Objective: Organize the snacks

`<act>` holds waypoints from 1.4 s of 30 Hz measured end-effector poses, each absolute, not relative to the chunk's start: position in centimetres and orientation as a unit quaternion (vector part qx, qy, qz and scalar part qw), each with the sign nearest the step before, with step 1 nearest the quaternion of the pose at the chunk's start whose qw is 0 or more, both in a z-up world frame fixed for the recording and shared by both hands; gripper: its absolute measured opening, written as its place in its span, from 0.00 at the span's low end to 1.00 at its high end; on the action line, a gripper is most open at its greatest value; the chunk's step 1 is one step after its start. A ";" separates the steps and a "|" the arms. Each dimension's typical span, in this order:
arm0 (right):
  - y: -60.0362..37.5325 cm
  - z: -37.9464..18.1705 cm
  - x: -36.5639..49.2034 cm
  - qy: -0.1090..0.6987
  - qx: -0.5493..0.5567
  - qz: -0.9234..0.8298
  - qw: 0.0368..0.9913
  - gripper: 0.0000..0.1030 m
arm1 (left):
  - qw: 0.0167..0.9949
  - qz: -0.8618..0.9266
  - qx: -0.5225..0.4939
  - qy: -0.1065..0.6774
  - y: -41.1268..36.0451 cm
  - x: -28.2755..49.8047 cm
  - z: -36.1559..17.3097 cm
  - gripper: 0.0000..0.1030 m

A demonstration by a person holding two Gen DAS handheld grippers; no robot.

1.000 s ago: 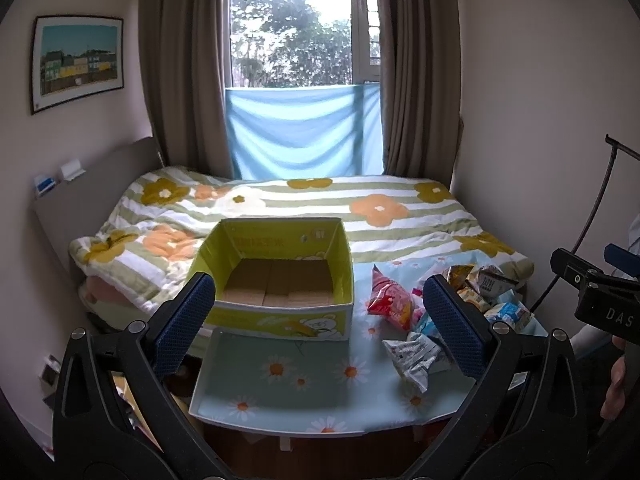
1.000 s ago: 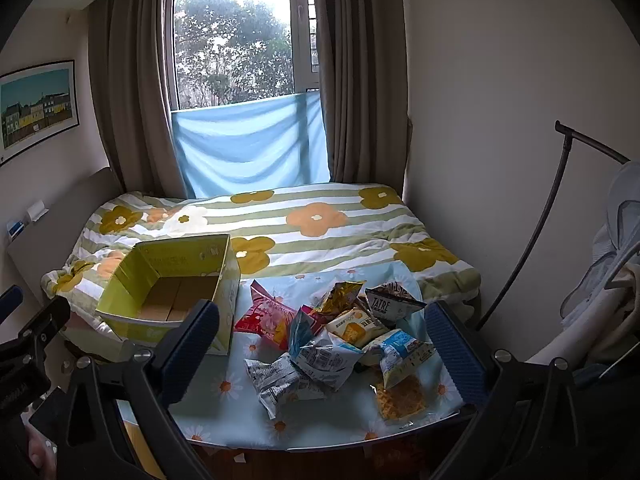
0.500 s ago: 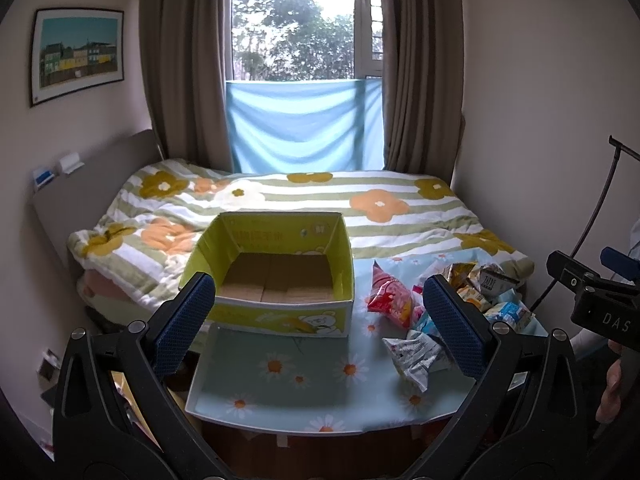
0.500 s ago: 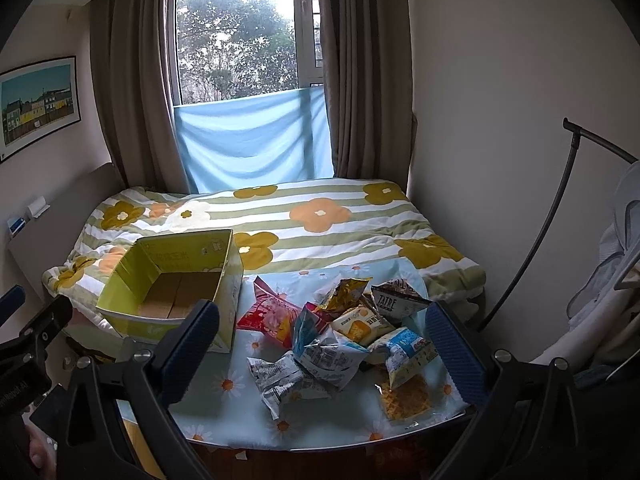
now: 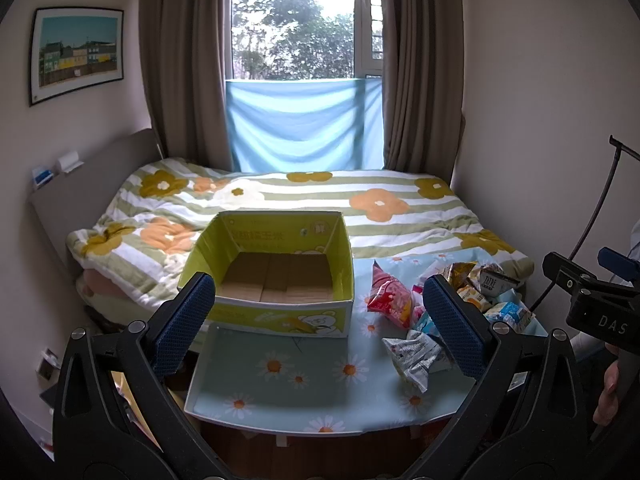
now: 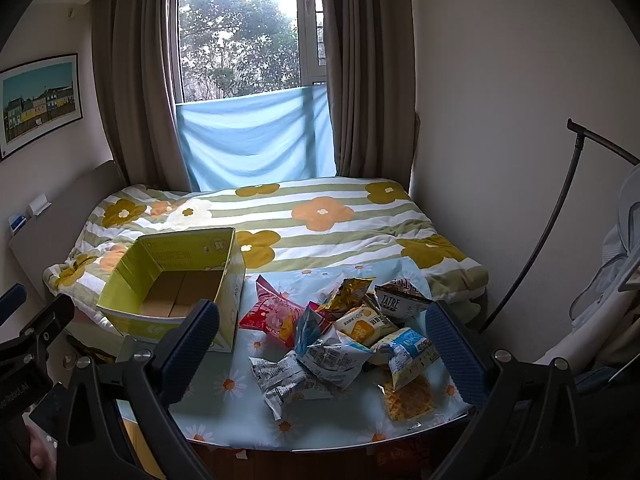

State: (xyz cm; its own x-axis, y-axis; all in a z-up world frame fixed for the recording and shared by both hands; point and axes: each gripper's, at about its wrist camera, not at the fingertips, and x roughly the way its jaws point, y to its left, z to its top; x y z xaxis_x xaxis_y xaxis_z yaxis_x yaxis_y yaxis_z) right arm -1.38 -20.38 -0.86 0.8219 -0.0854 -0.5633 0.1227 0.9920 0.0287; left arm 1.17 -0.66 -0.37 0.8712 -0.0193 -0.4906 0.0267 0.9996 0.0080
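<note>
An empty yellow-green cardboard box [image 5: 280,280] [image 6: 176,280] stands open on the left of a small table with a daisy-print cloth [image 5: 288,376] [image 6: 224,412]. A heap of several snack packets [image 6: 340,340] [image 5: 440,312] lies to the right of the box: a red bag [image 6: 272,316], silver packets [image 6: 288,380], a white-and-blue packet [image 6: 408,352]. My left gripper [image 5: 320,320] is open and empty, held before the table facing the box. My right gripper [image 6: 320,344] is open and empty, held before the snack heap.
A bed with a striped flower quilt [image 5: 320,200] lies right behind the table. A curved black stand [image 6: 560,220] and hanging clothes are at the right wall. Curtains and a window are at the back.
Both views have tilted slightly, so the table and box sit a little higher. Nothing on the table has moved and both grippers stay open.
</note>
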 end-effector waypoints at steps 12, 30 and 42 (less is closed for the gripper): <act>-20.4 -0.9 -1.4 0.293 0.031 -0.056 0.954 1.00 | 0.968 -0.012 0.006 0.252 -0.8 1.4 -0.5 1.00; -25.3 -4.3 -0.1 0.348 0.033 -0.036 0.936 1.00 | 0.941 -0.075 -0.010 0.329 -8.0 5.6 -5.7 1.00; -33.6 -11.0 3.1 0.409 0.042 -0.035 0.911 1.00 | 0.900 -0.154 0.038 0.407 -15.8 10.4 -13.1 1.00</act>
